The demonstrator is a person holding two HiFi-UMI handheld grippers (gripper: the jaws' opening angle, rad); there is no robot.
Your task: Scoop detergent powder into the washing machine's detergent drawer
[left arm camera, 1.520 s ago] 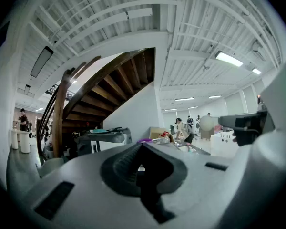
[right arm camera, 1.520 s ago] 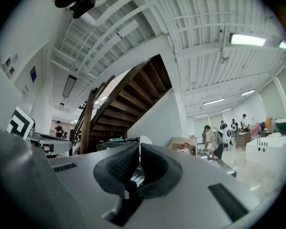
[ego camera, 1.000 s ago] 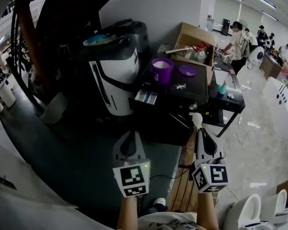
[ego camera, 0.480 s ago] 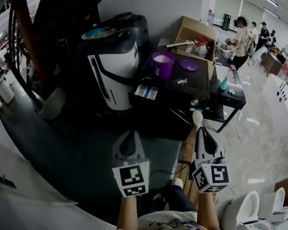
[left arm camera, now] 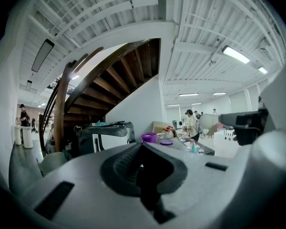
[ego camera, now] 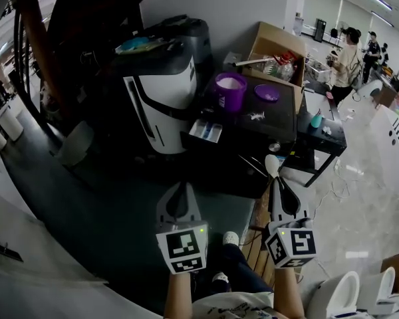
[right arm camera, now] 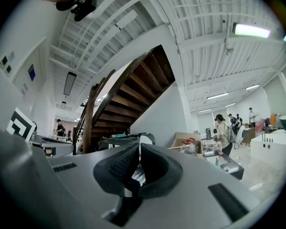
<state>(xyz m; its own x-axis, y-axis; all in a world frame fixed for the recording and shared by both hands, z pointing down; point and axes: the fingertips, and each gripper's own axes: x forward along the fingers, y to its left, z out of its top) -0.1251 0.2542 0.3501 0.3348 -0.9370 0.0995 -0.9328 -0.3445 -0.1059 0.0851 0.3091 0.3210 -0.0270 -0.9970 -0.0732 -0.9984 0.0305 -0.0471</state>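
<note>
left gripper [ego camera: 180,189]: near, 11 o'clock; tongs pressed together, nothing in them.
right gripper [ego camera: 277,182]: near, 1 o'clock; tongs pinching the handle of the white scoop [ego camera: 272,165], bowl pointing to 12. I can't tell if it is loaded.
scoop handling: I judge it light, stiff and slick plastic. I'd hold low on the handle and keep the bowl level.
detergent drawer [ego camera: 205,131]: 12 o'clock, pulled out of the dark washing machine [ego camera: 272,121], well apart from the scoop.
purple tub [ego camera: 230,90]: on the machine top at 1 o'clock of the drawer, open, with pale powder inside. Loose stuff, I expect spills.
purple lid [ego camera: 266,93]: at 3 o'clock of the tub, apart from it.
in the way: white-and-black appliance [ego camera: 161,92] just beside the drawer at 10 o'clock; tub rim needs clearance.
far: cardboard box [ego camera: 279,45] behind the machine, black side table [ego camera: 322,141] at 2 o'clock.
</note>
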